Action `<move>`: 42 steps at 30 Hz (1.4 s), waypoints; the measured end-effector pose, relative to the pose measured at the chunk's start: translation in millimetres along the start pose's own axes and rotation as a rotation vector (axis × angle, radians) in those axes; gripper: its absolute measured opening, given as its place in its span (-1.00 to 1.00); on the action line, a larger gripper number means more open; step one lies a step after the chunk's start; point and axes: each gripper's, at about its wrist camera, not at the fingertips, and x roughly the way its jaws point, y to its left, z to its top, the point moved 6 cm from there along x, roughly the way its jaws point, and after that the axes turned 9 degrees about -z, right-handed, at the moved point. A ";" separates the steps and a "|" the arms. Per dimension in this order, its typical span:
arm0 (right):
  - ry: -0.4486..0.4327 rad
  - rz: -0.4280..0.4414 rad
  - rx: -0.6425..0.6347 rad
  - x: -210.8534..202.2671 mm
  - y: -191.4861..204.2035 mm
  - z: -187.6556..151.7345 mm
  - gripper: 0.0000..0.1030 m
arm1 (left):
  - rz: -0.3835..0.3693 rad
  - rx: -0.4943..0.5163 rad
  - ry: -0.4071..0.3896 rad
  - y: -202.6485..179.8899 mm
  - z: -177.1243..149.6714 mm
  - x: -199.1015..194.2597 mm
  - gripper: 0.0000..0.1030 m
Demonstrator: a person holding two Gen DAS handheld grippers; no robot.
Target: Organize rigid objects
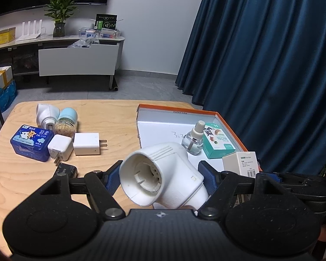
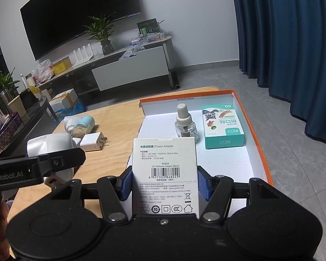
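At centre left of the left wrist view, on the pale wooden table (image 1: 110,117), sits a cluster: a blue tin of wipes (image 1: 31,142), two white plug chargers (image 1: 88,144), a toothpick jar with a pale blue cap (image 1: 66,122), a second white plug-in vaporizer (image 1: 46,114) and a black adapter (image 1: 67,170) partly hidden behind the left claw. At centre right lies a shallow orange-rimmed cardboard tray (image 1: 228,128) with a white floor, holding a clear glass refill bottle (image 1: 193,140) with a beige cap and a teal bandage box (image 1: 218,141), just beside each other.

The left gripper (image 1: 162,179) pinches a smooth white plastic vaporizer housing (image 1: 163,178), its round socket facing the camera, between ribbed blue pads, low over the tray's near left corner.

The right gripper (image 2: 164,183) clamps a white cardboard power adapter box (image 2: 164,169), upright and barcode showing, above the tray's near end. Both claws tilt downward.
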 end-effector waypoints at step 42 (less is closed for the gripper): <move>-0.035 -0.083 0.001 35.1 -44.9 57.6 0.39 | -0.073 0.065 0.091 -31.5 14.2 79.5 0.45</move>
